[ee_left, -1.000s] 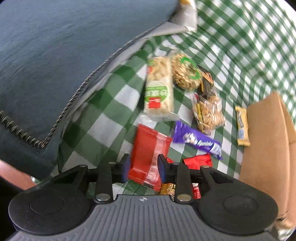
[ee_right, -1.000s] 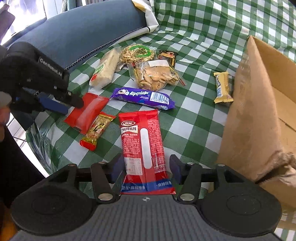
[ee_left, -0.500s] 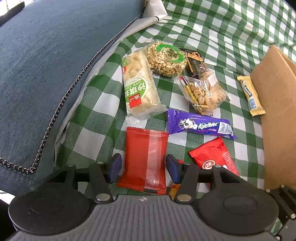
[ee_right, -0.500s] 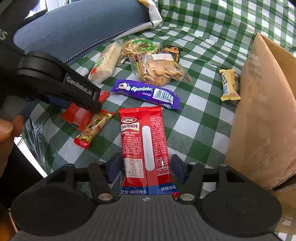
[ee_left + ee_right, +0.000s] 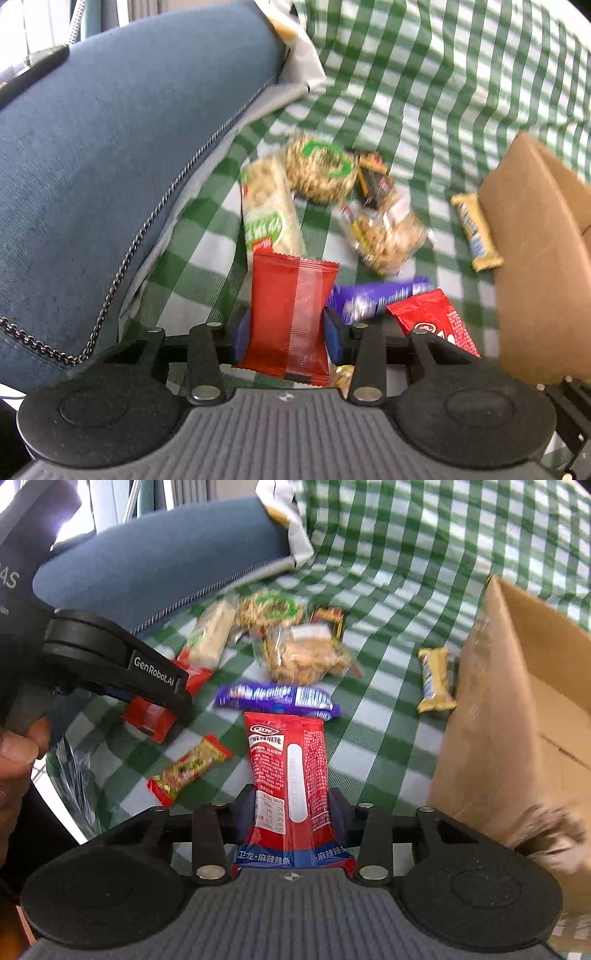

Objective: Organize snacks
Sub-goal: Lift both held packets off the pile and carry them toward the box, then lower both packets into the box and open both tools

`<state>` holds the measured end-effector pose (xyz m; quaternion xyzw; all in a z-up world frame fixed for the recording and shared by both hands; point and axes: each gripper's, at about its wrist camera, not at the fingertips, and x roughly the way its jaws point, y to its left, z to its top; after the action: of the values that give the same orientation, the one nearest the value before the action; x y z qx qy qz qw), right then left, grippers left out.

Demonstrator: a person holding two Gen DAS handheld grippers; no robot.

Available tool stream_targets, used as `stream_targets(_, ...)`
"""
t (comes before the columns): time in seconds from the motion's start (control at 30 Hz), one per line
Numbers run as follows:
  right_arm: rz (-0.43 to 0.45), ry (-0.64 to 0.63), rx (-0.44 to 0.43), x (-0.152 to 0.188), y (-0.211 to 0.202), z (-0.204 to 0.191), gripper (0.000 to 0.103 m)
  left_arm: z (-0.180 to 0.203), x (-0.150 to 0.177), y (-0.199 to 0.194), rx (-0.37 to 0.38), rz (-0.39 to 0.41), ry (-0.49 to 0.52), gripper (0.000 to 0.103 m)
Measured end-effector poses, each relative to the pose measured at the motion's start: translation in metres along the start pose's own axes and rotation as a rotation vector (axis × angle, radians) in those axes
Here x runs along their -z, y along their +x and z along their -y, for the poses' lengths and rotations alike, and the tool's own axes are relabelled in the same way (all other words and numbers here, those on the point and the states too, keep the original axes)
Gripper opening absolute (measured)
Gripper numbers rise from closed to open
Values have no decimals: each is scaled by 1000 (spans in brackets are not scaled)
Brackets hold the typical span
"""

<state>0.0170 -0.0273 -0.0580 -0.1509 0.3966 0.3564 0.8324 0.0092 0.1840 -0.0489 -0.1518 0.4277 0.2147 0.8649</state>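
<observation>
A plain red packet stands between the blue pads of my left gripper. The jaws are closing and the pads press its sides, and it is lifted in front of the green-labelled cracker pack. From the right wrist the same packet hangs under the left gripper. My right gripper is closing too, its pads squeezing a long red spicy-strip packet, which bulges between them.
On the green checked cloth lie a purple candy roll, a cookie bag, a round nut cake, a yellow bar and a small red-gold sweet. A cardboard box stands right, a blue cushion left.
Both pairs of jaws have closed onto their red packets. The left gripper opened, then closed and raised its packet off the cloth. The right packet now bulges under the squeeze.
</observation>
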Motion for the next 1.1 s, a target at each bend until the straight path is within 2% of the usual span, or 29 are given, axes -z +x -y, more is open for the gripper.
stream_targets(0.5,196,1,51,-24,-51,7,42,18,-12,-54,79,165,-44,45)
stream_targets(0.8,319,30,136,-46,-105,64,42,54,-12,-73,143,210,2,45)
stream_targets(0.93,376,115,211,-26,-119,102,42,69,-11,-75,167,216,27,45)
stream_targets(1.1,371,231,293,-1,-127,135,42,91,-7,-77,234,230,59,45)
